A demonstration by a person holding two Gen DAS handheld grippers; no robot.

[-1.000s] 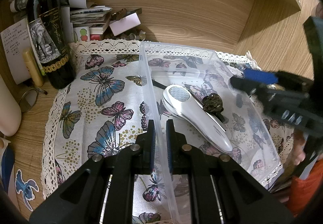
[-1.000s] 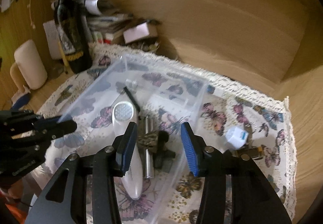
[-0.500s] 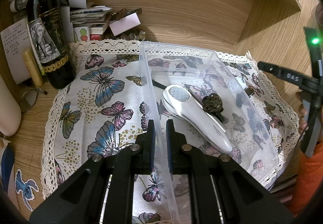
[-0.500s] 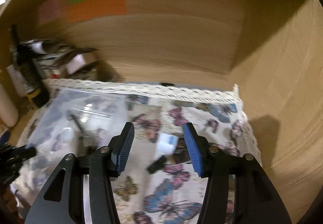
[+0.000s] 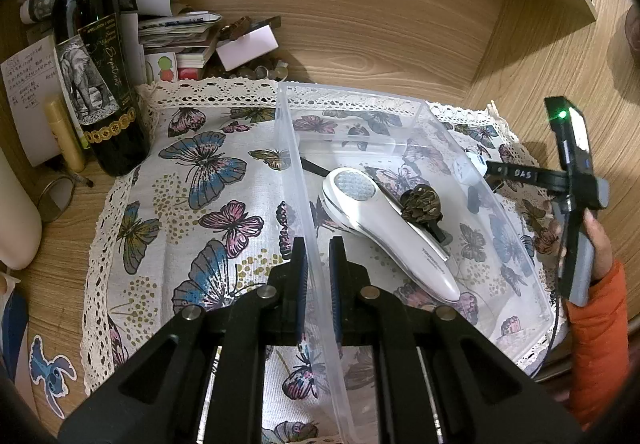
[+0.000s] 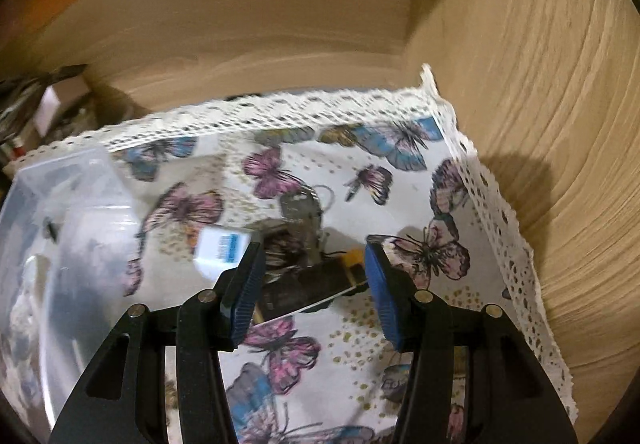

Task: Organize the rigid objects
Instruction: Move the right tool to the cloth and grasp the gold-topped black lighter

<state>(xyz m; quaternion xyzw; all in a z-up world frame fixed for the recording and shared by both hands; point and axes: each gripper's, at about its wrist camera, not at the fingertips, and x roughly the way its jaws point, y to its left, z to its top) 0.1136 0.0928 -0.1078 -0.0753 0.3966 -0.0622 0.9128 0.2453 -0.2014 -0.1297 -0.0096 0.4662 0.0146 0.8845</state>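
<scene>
My left gripper [image 5: 317, 248] is shut on the left wall of a clear plastic bin [image 5: 304, 180]. In the bin lie a white handheld device [image 5: 384, 228] and a dark patterned object [image 5: 420, 202]. My right gripper [image 6: 314, 264] is open and empty, low over the butterfly cloth [image 6: 360, 172] to the right of the bin [image 6: 64, 212]. Between its fingers lie a dark flat object with a yellow tip [image 6: 320, 280] and a set of keys [image 6: 302, 212]. A small white and blue box [image 6: 220, 246] lies just left of them. The right gripper's body [image 5: 576, 184] shows at the left wrist view's right edge.
A wine bottle [image 5: 96, 76], a yellow tube [image 5: 64, 134], stacked papers and small boxes [image 5: 180, 32] stand at the back left. Wooden walls [image 6: 540, 124] close in the back and right side. A cream cylinder [image 5: 16, 220] stands at the far left.
My right gripper has swung from over the bin to the right and come down over the keys and dark object on the cloth. My left gripper has held still on the bin wall.
</scene>
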